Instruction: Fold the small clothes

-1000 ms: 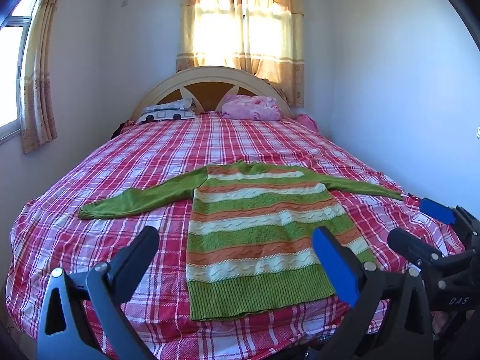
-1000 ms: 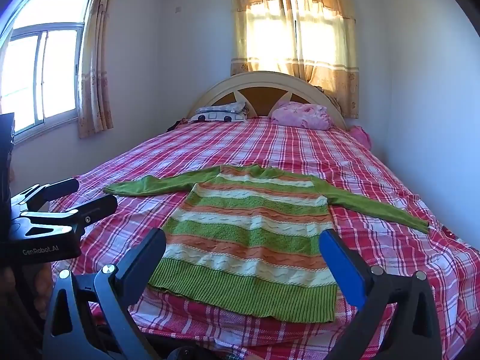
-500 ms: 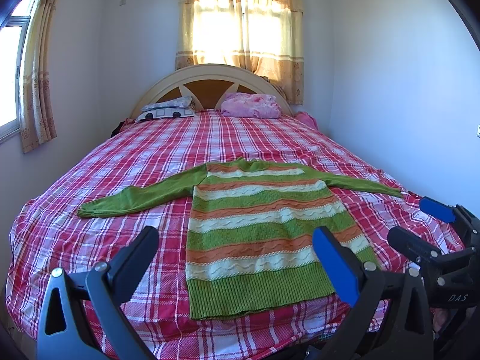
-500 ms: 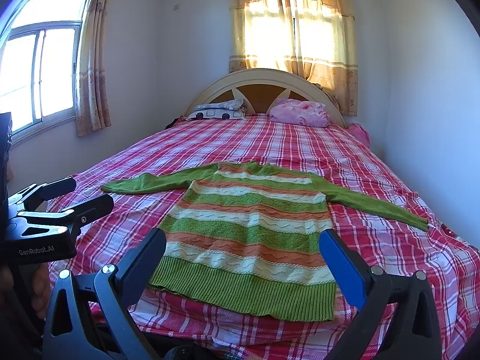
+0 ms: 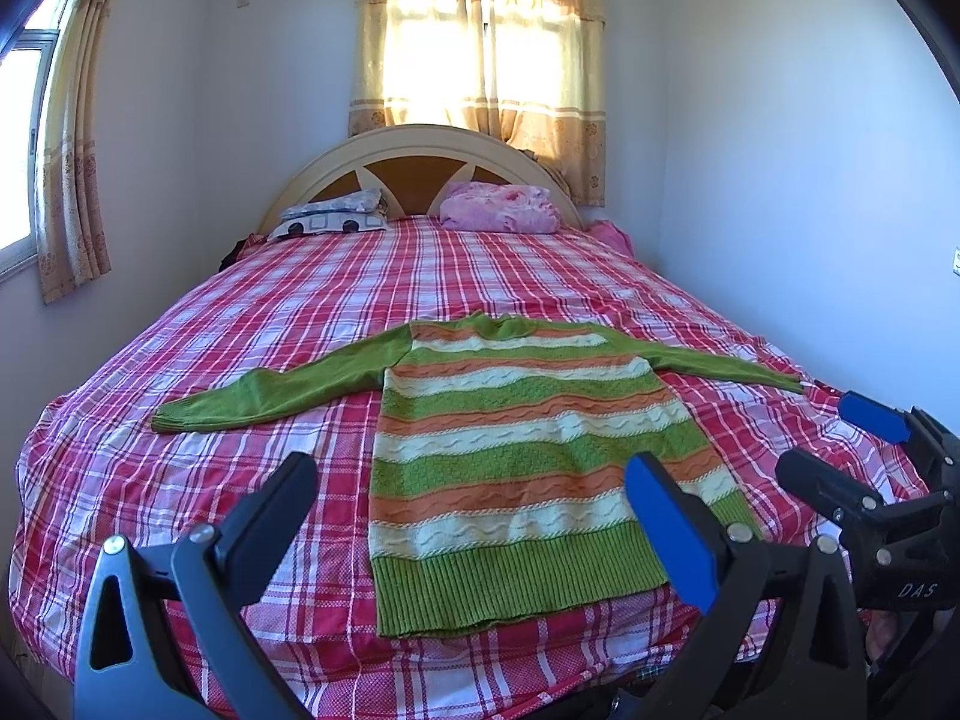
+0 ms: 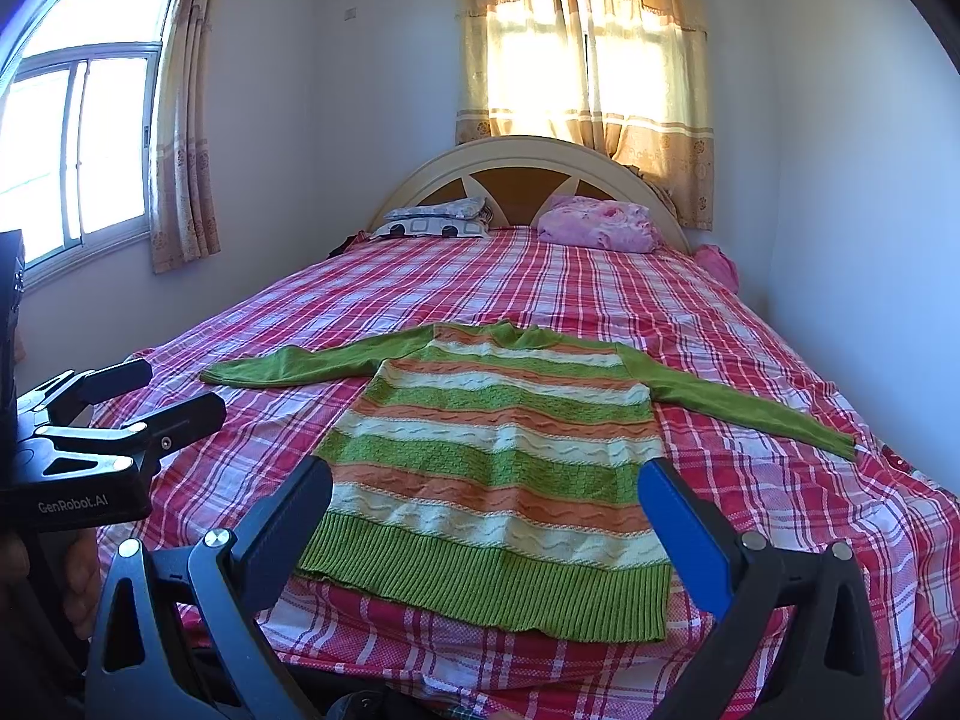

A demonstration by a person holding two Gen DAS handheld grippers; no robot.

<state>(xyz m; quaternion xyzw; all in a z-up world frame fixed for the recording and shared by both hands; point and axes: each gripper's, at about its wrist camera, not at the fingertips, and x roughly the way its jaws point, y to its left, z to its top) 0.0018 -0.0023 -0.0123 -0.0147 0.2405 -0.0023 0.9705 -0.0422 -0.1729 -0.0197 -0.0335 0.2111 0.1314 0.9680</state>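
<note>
Green, orange and cream stripes mark the sweater [image 5: 516,456], spread flat on the bed [image 5: 180,480] with both sleeves out, seen from the left wrist. The left gripper [image 5: 474,498] hangs over its hem, fingers spread wide and empty. Beside it the right gripper [image 5: 840,450] shows "DAS" on its body.

From the right wrist, the right gripper [image 6: 486,510] is likewise spread and holds nothing; the sweater [image 6: 498,450] lies just ahead. "GenRobot.AI" reads on the left gripper [image 6: 150,390].

Risks, as I judge them: loose knit may snag on a finger, a pinch may catch the plaid sheet too, and uneven lifts would skew the fold.
</note>
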